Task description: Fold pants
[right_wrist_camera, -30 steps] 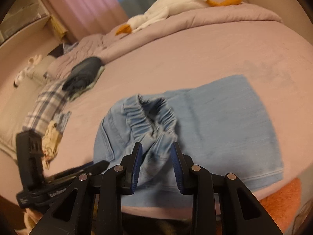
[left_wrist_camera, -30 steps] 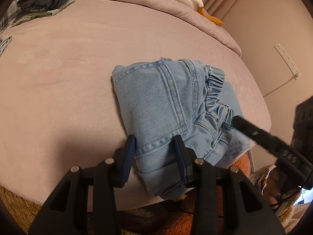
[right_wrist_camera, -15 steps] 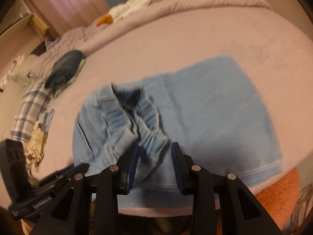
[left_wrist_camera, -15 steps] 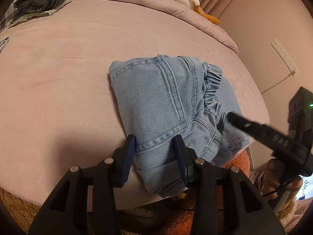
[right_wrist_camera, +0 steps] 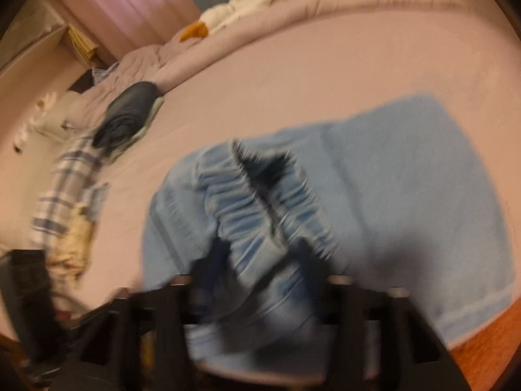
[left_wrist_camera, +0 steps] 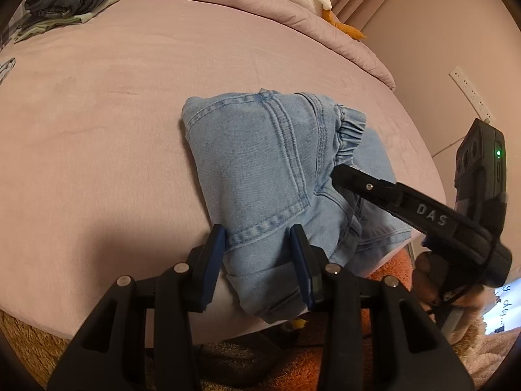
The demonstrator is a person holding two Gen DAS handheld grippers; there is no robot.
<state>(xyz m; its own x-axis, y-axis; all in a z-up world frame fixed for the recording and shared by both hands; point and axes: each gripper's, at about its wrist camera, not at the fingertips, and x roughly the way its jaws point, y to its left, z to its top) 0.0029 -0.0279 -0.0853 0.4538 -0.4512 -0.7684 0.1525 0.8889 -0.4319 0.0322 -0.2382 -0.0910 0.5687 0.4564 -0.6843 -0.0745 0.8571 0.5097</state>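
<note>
The light-blue denim pants (left_wrist_camera: 260,169), partly folded, lie at the near edge of the pink bed (left_wrist_camera: 97,114), where the left tongs (left_wrist_camera: 257,251) grip their near fold and the right tongs (right_wrist_camera: 257,270) grip the bunched elastic waistband (right_wrist_camera: 254,208).

Pants (left_wrist_camera: 260,163): light blue denim, woven twill, matt, raised double-stitched seams, gathered elastic waistband. Bed cover (left_wrist_camera: 97,114) under the pants: mauve cloth, matt, suede-like nap. Left gripper (left_wrist_camera: 257,257): matt black plastic, blue ribbed pads, bright metal pins. Rug (left_wrist_camera: 384,267) below the pants: orange, shaggy pile.
</note>
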